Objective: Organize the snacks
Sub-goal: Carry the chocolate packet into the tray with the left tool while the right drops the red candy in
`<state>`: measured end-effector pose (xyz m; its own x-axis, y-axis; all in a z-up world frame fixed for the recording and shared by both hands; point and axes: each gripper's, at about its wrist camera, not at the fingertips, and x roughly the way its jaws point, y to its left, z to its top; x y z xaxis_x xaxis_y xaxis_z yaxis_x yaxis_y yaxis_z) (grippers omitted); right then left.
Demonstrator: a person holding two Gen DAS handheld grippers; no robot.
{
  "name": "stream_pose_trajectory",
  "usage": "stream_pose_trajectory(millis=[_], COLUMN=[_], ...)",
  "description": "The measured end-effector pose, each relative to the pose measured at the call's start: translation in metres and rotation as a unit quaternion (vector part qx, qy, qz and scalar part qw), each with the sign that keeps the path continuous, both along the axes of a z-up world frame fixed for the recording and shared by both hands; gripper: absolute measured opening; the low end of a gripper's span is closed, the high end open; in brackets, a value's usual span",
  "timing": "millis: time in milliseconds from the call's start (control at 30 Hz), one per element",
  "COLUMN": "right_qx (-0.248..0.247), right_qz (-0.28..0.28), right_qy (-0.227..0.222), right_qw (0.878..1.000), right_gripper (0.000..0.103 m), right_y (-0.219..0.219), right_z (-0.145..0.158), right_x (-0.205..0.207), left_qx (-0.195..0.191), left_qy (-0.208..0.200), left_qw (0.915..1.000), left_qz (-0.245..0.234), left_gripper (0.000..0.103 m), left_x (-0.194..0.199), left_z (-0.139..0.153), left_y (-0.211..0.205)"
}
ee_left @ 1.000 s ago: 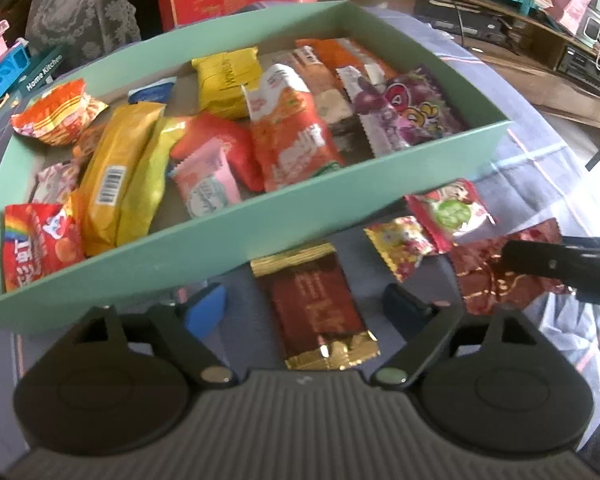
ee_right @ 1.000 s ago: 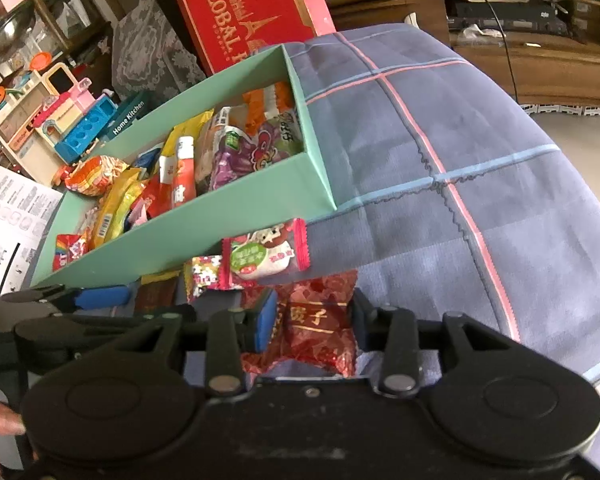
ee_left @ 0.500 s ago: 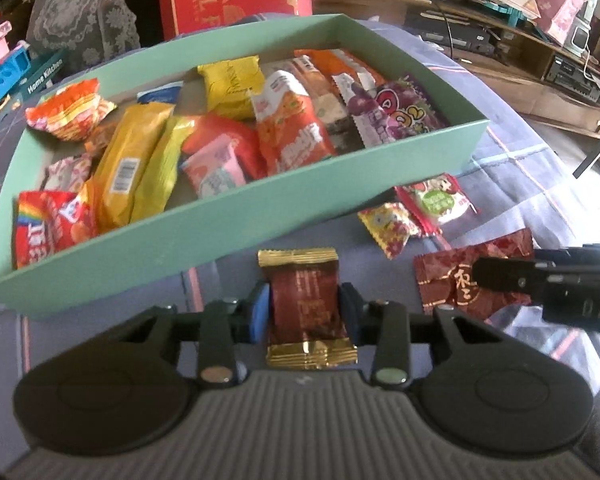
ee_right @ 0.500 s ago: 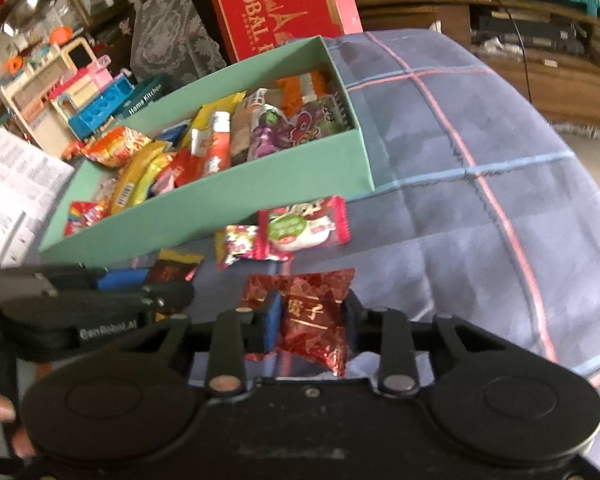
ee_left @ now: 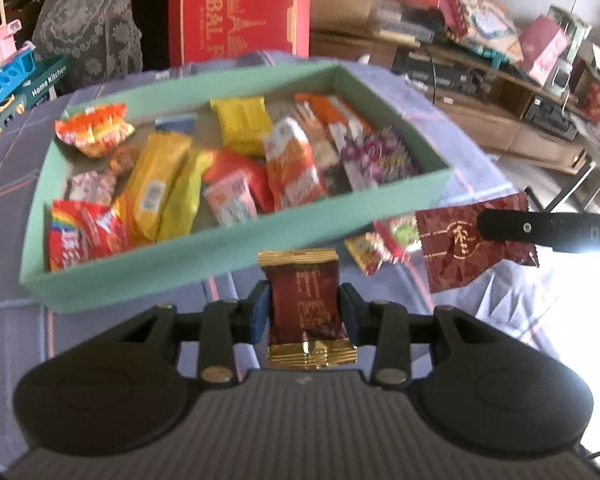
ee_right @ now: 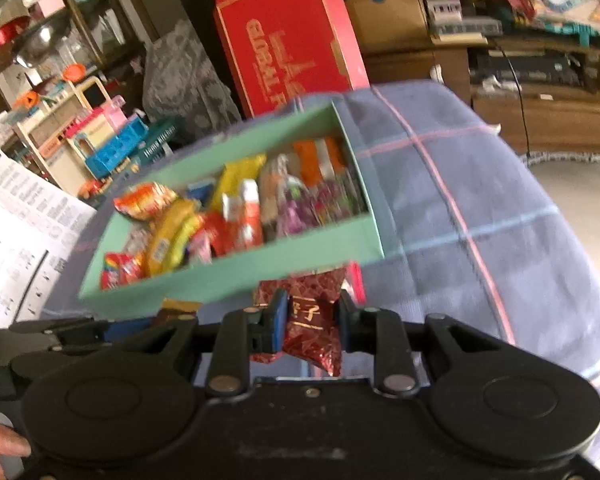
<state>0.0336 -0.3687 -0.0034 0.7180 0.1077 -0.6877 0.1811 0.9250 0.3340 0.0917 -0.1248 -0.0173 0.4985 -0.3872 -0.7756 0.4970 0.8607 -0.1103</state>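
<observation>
Snacks: left claw (ee_left: 304, 312) clamps brown-gold packet (ee_left: 303, 300), right claw (ee_right: 313, 322) red packet (ee_right: 314, 324).

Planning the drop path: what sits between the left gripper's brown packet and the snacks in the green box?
In the left wrist view, only the green box's near wall stands between the brown gold-ended packet and the snacks.

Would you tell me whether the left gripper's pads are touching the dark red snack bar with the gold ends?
Touching. The left wrist view shows the left gripper with both blue pads pressed against the sides of the dark red snack bar, no gap either side.
</observation>
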Motion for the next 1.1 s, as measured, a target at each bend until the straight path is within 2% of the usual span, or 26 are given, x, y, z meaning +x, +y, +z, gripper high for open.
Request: stream_pose_trajectory(millis=[233,433,667,967,1000,1033,1067,1100], right_qx=[-0.006,-0.002,-0.001,0.031,0.035,0.038,0.04,0.04], right_qz=[0.01,0.016,0.023,0.025,0.026,0.027,0.026,0.02], right_qy=[-0.028,-0.037,-0.031,-0.006,-0.004,-0.003,-0.002,-0.001], right_qw=[1.0,0.999,0.999,0.999,0.999,0.999,0.999,0.999], right_gripper=[0.024,0.024,0.024,0.025,0.028,0.036,0.046,0.071], right_y=[-0.001,0.0,0.004,-0.001,-0.001,-0.001,-0.001,-0.001], right_z=[0.032,0.046,0.04,0.011,0.008,0.006,0.004,0.002], right_x=[0.04,0.112,0.189,0.252,0.256,0.259,0.261,0.262], left_qx=[-0.015,-0.014,-0.006,0.01,0.014,0.018,0.023,0.027], left_qy=[-0.028,-0.031,-0.019,-0.003,-0.003,-0.005,-0.004,-0.006], left_qw=[0.9991,0.9985,0.9979,0.9974,0.997,0.9963,0.9954,0.9944], left_qz=[0.026,0.043,0.062,0.071,0.076,0.084,0.093,0.102], left_gripper=[0.037,0.037,0.037,0.038,0.044,0.052,0.076,0.095], left_x=[0.041,0.104,0.173,0.217,0.219,0.22,0.222,0.223], left_z=[0.033,0.046,0.036,0.012,0.01,0.008,0.006,0.004], left_y=[0.006,0.0,-0.012,-0.024,-0.024,-0.024,-0.024,-0.023])
